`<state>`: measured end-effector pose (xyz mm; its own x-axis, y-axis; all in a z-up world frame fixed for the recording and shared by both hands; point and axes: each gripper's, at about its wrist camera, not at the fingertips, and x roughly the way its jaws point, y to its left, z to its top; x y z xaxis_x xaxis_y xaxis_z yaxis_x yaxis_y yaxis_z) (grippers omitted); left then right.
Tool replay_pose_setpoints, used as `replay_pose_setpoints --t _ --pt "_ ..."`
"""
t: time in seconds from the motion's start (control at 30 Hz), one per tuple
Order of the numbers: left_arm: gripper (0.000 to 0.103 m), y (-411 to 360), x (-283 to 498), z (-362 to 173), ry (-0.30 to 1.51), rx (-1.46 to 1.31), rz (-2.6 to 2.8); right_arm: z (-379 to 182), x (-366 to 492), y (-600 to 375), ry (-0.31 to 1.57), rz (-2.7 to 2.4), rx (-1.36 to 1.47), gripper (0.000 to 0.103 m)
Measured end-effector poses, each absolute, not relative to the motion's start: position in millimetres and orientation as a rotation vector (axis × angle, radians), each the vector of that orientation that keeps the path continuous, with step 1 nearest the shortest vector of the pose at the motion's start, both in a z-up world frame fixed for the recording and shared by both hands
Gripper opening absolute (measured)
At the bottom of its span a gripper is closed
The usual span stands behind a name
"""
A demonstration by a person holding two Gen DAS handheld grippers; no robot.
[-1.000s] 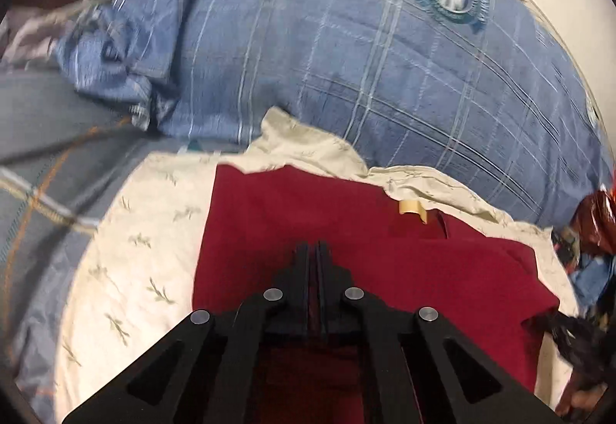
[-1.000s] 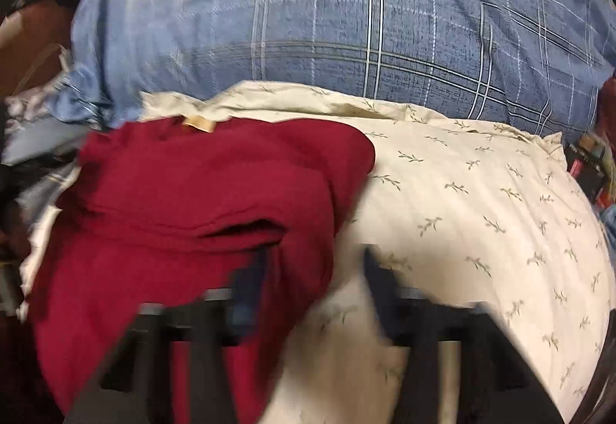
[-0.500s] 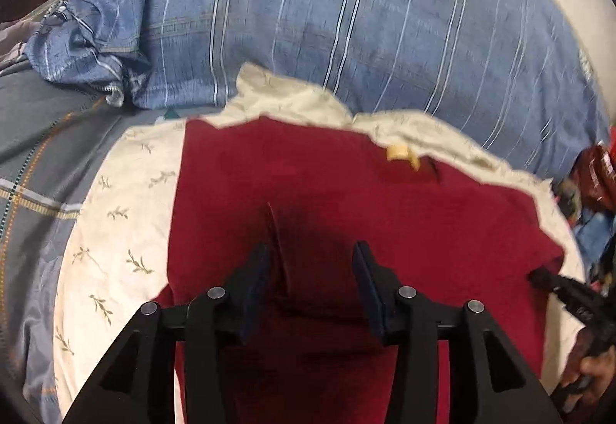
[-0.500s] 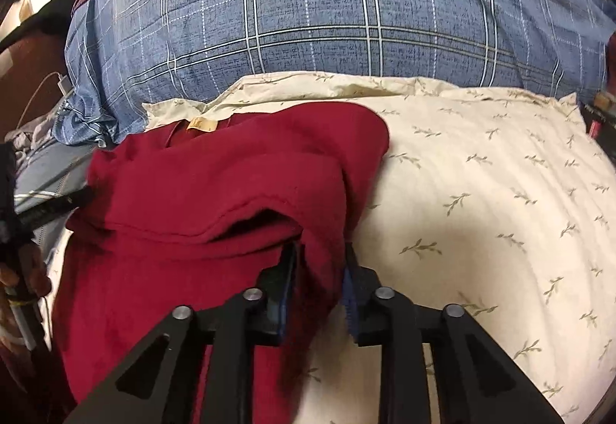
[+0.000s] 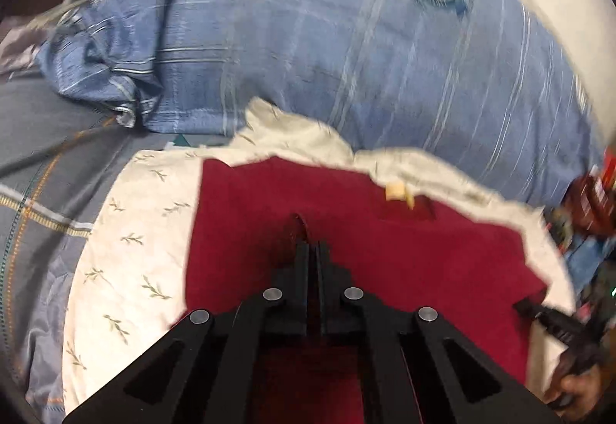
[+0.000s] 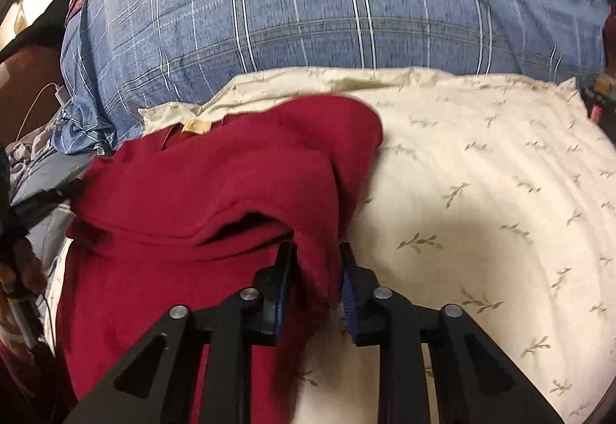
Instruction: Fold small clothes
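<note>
A dark red garment [image 5: 404,262] with a tan neck label [image 5: 394,190] lies spread on a cream leaf-print pillow [image 5: 146,231]. My left gripper [image 5: 312,245] sits over its middle, its jaws closing tight together on a small raised ridge of the cloth. In the right wrist view the red garment [image 6: 215,193] has its right side folded over. My right gripper [image 6: 316,250] is at that folded edge, and its jaws are closing with a hanging fold of red cloth pressed between the blue pads. The right gripper [image 5: 554,320] also shows at the garment's right edge in the left wrist view.
A large blue plaid pillow [image 6: 346,0] with a round crest lies behind the cream pillow [image 6: 481,212]. Grey-blue bedding [image 5: 46,162] lies to the left. Cluttered small items [image 5: 593,193] sit past the pillow's right end. A cable [image 6: 38,100] trails at the far left.
My left jaws opened over the garment's middle and shut again on a ridge of cloth. My right jaws went from wide apart to closed on the folded right edge.
</note>
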<state>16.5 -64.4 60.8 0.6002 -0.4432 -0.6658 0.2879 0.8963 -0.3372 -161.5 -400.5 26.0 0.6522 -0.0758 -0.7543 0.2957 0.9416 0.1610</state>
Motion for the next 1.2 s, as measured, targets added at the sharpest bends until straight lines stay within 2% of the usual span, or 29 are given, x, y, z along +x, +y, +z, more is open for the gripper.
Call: replay_pose_setpoints --t 0.13,0.23,0.37,0.5,0.6,0.67,0.8,0.9,0.93,1.0,1.03,1.2 --pt "0.002 -42.3 16.0 57.2 0.823 -0.216 -0.36 42.9 -173.1 -390.6 0.792 -0.216 0.205 0.009" --pt "0.002 -50.2 20.5 36.2 0.908 -0.171 -0.311 29.5 -175.2 -384.7 0.854 -0.244 0.137 0.009" --pt "0.002 -68.9 16.2 29.6 0.898 -0.074 -0.252 21.2 -183.8 -387.4 0.915 -0.243 0.147 0.009" --pt "0.003 -68.7 16.4 32.3 0.907 -0.094 -0.255 48.4 -197.7 -395.7 0.924 -0.222 0.231 0.016" --pt "0.004 -65.7 18.7 34.6 0.909 -0.096 -0.251 75.4 -203.1 -403.7 0.831 -0.204 0.313 0.023" --pt "0.004 -67.1 21.1 34.1 0.914 -0.087 -0.245 84.5 -193.2 -405.3 0.775 -0.188 0.337 0.023" --pt "0.006 -68.6 21.6 30.5 0.927 -0.076 -0.235 57.1 -154.6 -395.4 0.818 -0.158 0.273 0.017" --pt "0.01 -65.3 22.8 30.3 0.934 -0.094 -0.23 17.0 -143.2 -389.3 0.946 -0.189 0.225 0.016" --pt "0.013 -64.8 23.0 30.8 0.935 -0.096 -0.226 13.1 -151.6 -388.5 0.916 -0.183 0.222 0.016" --pt "0.019 -64.6 23.3 31.0 0.933 -0.089 -0.213 18.7 -162.9 -386.3 0.915 -0.176 0.22 0.016" --pt "0.02 -65.5 23.3 30.9 0.934 -0.089 -0.209 24.7 -166.0 -389.3 0.907 -0.169 0.251 0.021" --pt "0.023 -68.1 20.2 31.6 0.927 -0.081 -0.207 46.4 -148.6 -400.8 0.808 -0.189 0.317 0.023"
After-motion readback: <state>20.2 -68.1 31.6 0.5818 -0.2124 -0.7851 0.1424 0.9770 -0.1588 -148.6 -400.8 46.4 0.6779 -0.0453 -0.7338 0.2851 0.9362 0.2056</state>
